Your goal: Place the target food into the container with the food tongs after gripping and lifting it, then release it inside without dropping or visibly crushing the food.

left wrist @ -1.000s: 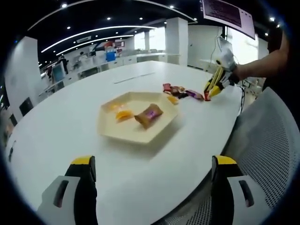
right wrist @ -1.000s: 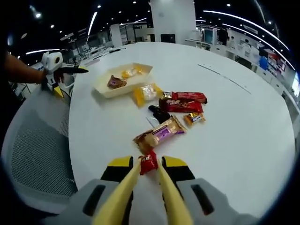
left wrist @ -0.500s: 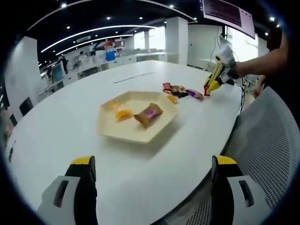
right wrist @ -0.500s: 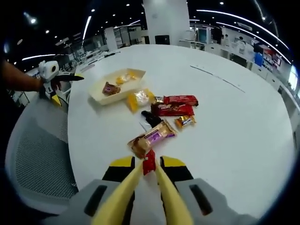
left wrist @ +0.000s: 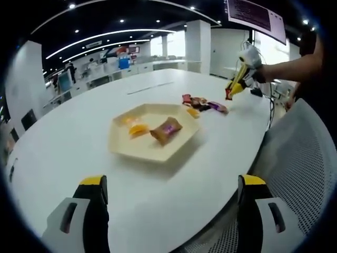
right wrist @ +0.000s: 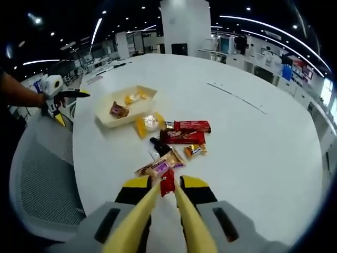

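Gripping small red-wrapped candy [right wrist: 167, 182] between yellow tongs [right wrist: 158, 211], right gripper [right wrist: 163, 192] clenched on tong arms, lifted above white table [right wrist: 263, 137]. Candy long axis upright, pointing 12 o'clock along tongs. Cream hexagonal tray [right wrist: 105, 117] at 10 o'clock, holding brown wrapped snack [left wrist: 167, 129] and orange pieces [left wrist: 138, 128]. Loose wrapped snacks [right wrist: 181, 134] between tray and tongs. Left gripper [left wrist: 171, 203] jaws spread wide, grasping nothing, near table edge.

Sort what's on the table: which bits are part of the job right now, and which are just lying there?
In the job:
- small red snack, clamped in the yellow tongs on the right gripper
- cream tray, the container

Lying about:
- two red bars
- yellow packet
- brown wafer pack
- dark sweet
- left gripper, open, idle
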